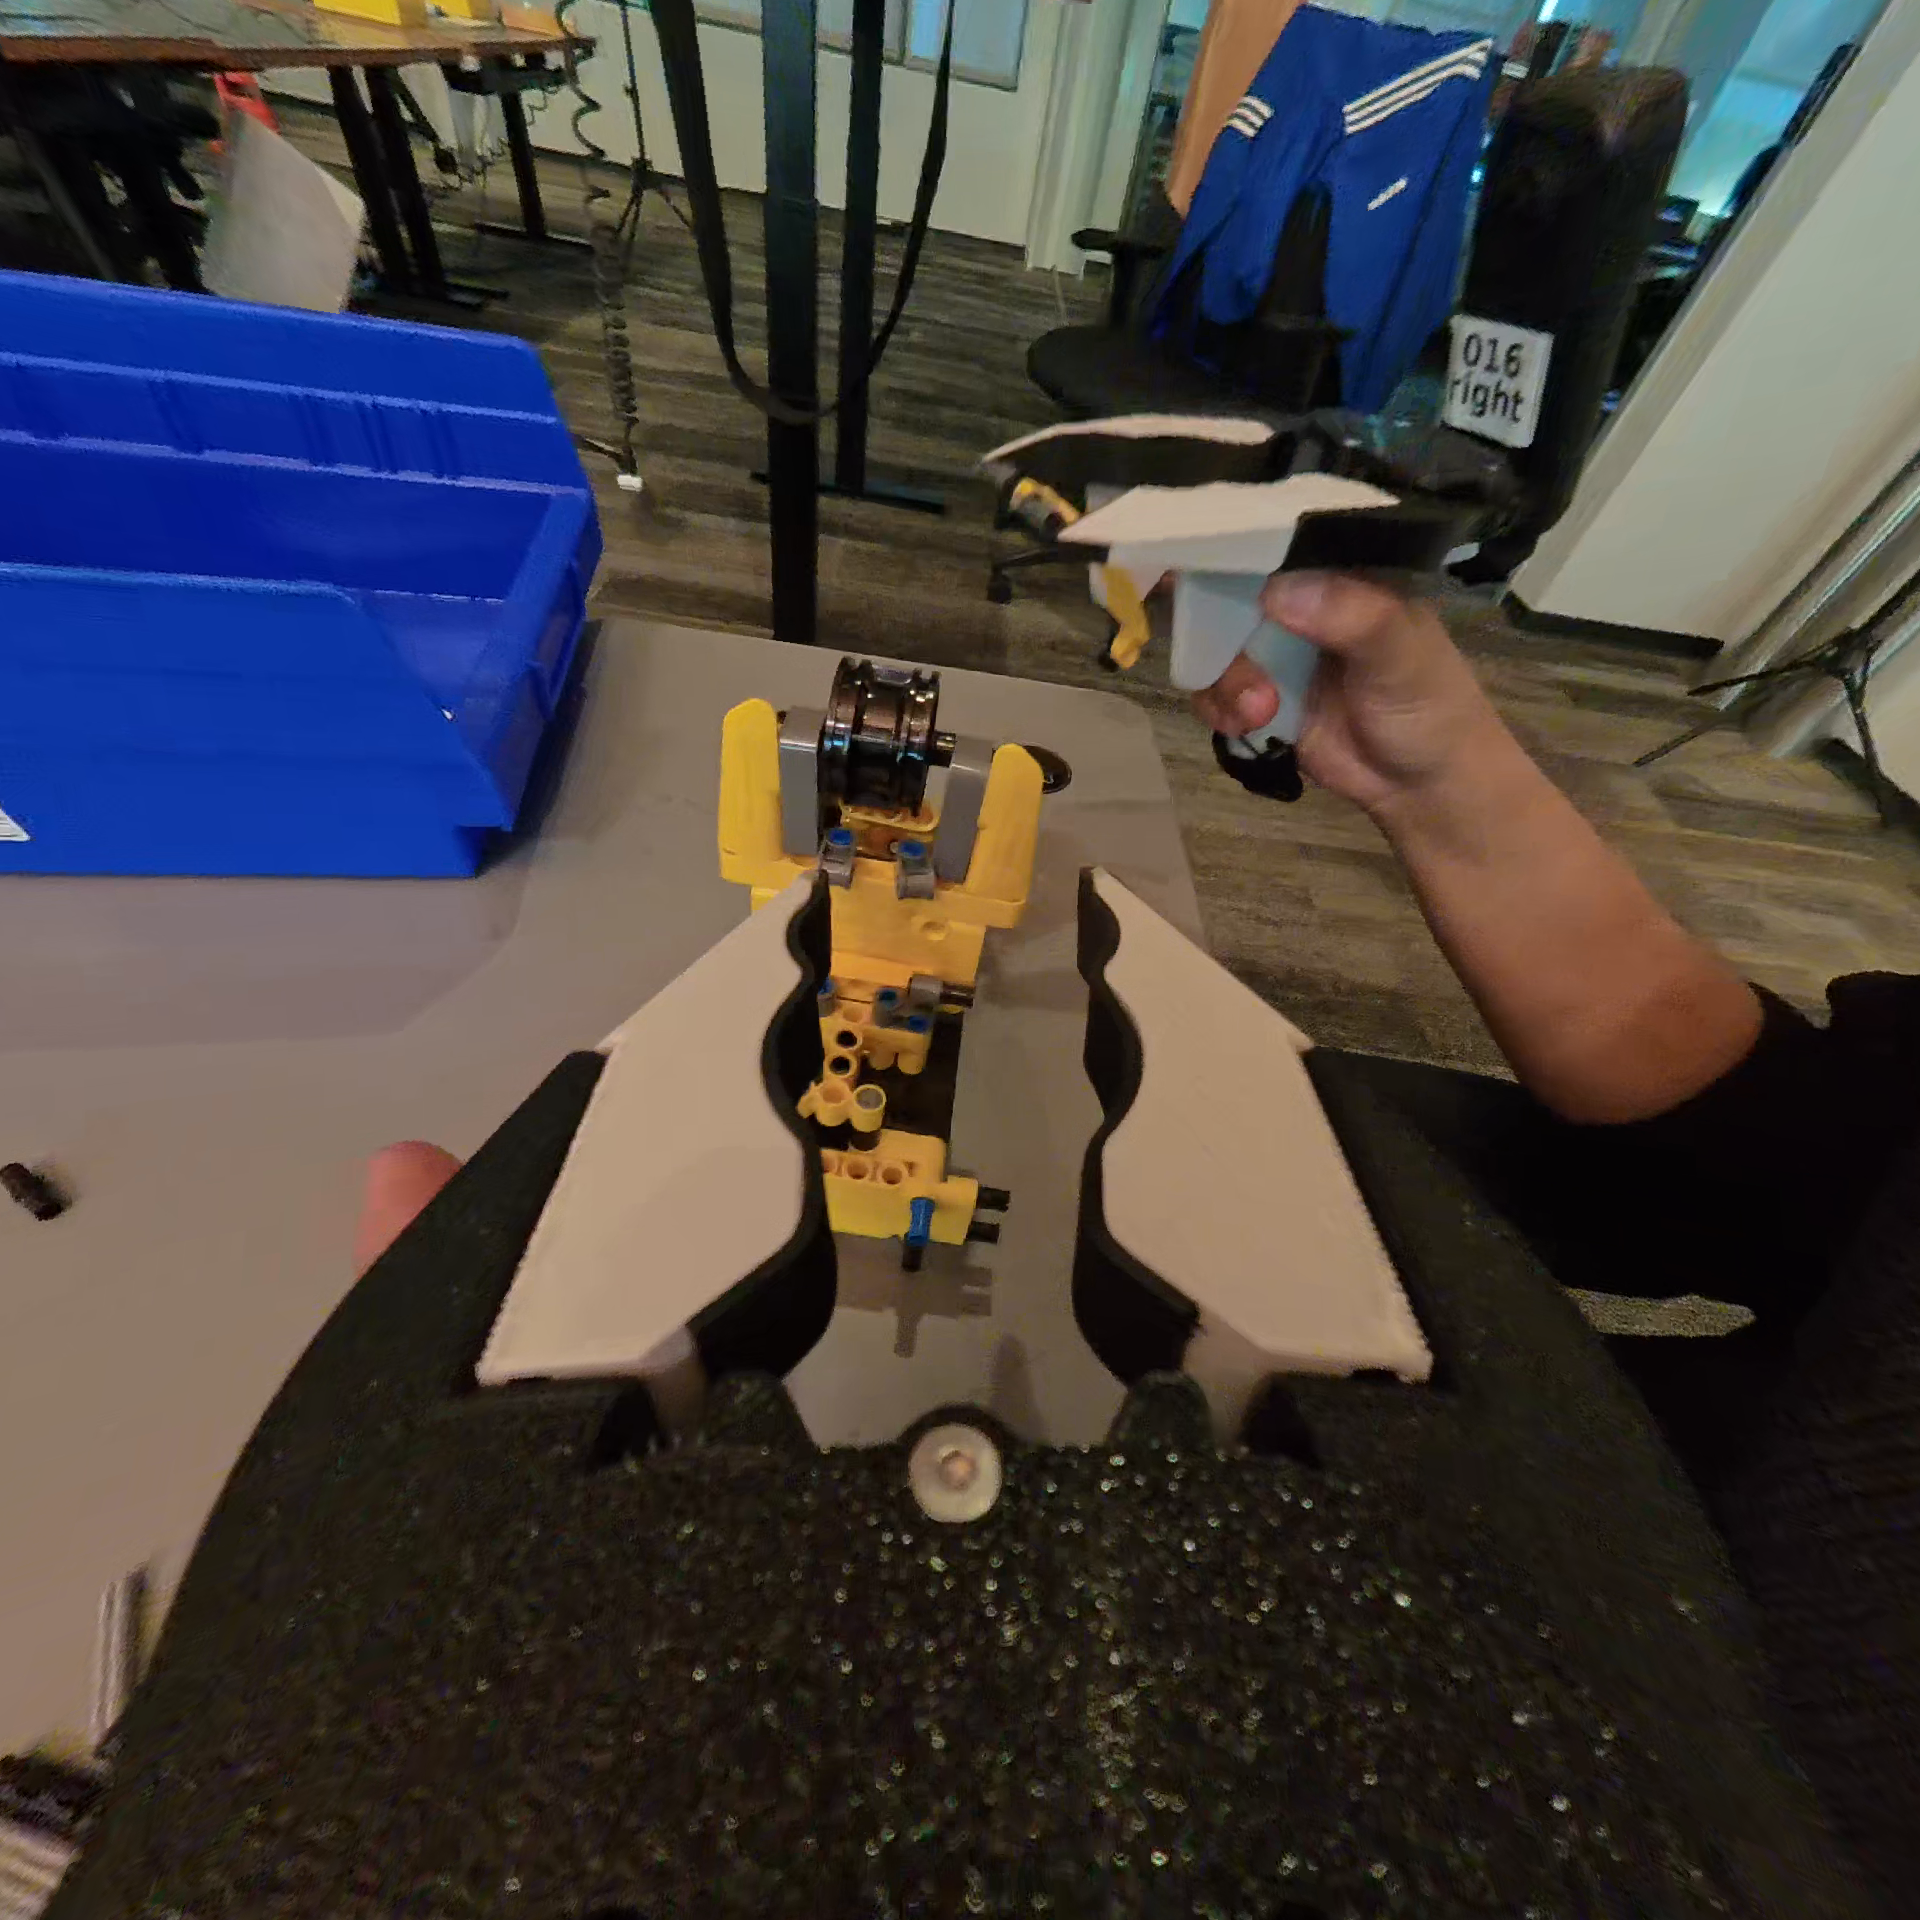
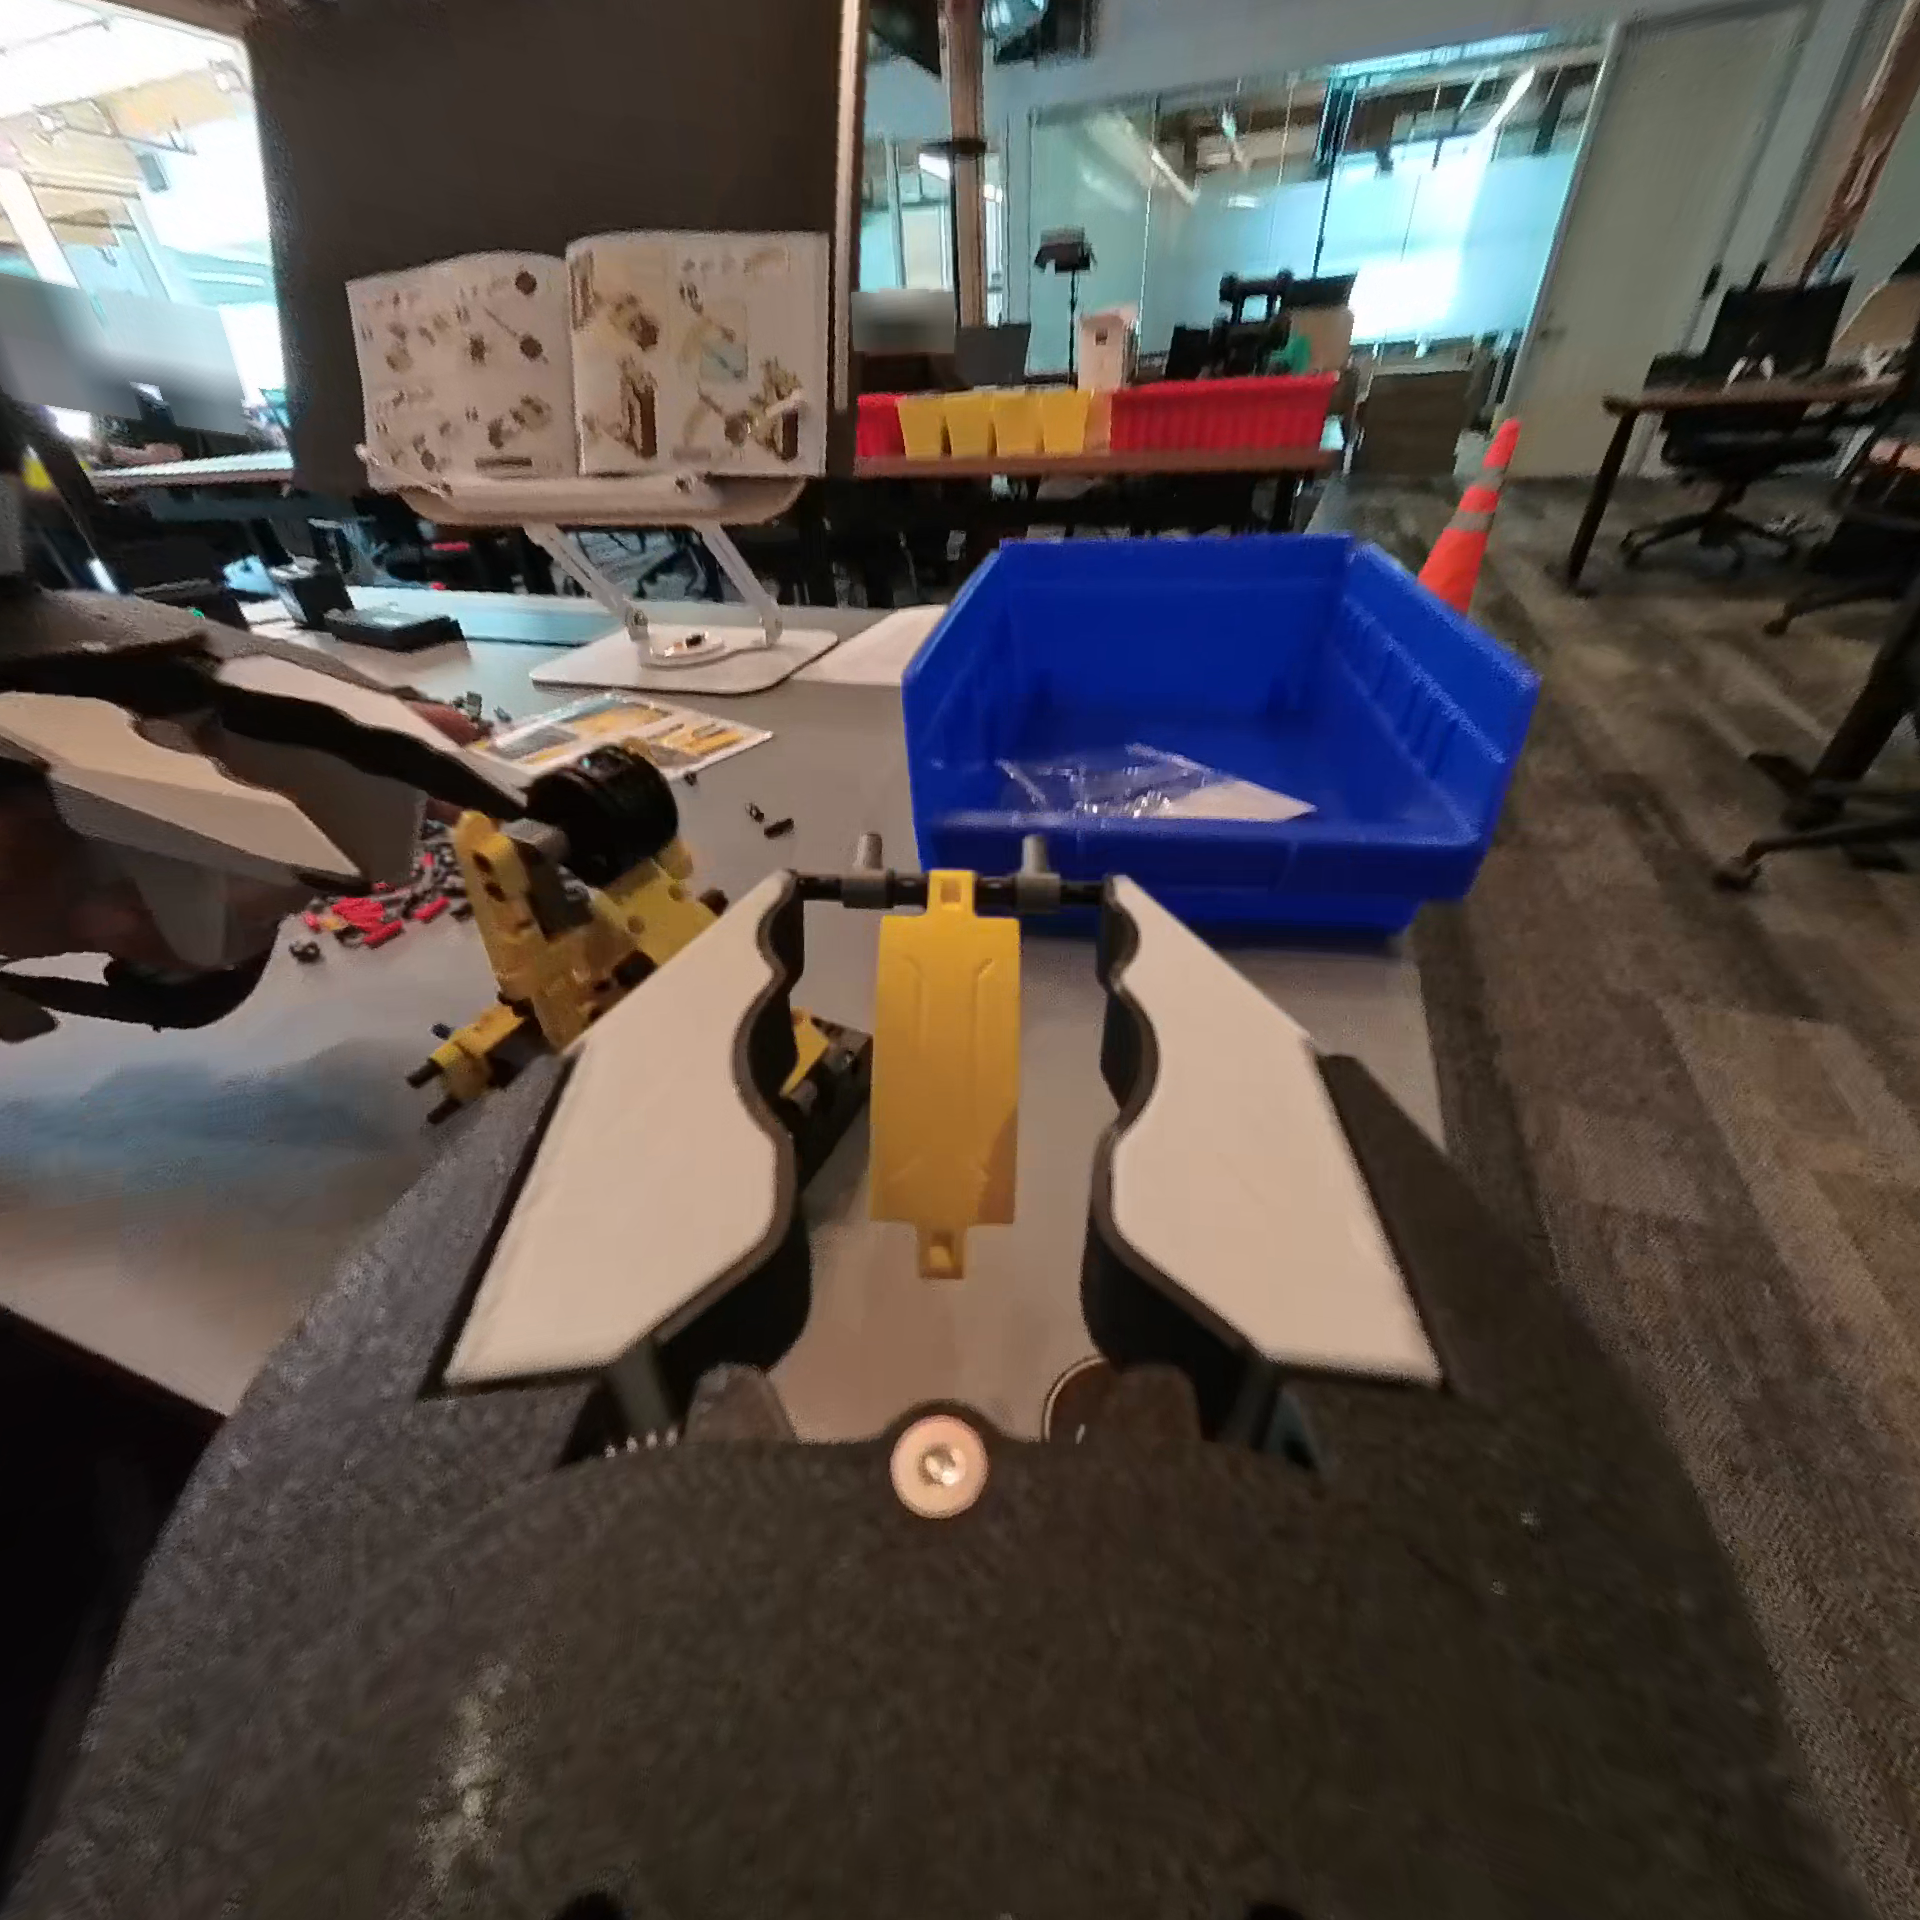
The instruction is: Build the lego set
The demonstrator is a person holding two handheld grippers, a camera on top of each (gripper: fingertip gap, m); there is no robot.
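While the right gripper [image 2: 948,894] clamps the ends of a black axle [image 2: 940,890] with a yellow panel [image 2: 943,1081] hanging from it, the left gripper [image 1: 951,883] stands open around the yellow brick model [image 1: 883,935] on the grey table [image 1: 260,987] — one finger touching. A blue bin [image 2: 1195,727] sits at one o'clock. Judging by this, steadying the model firmly and keeping the axle level would help.
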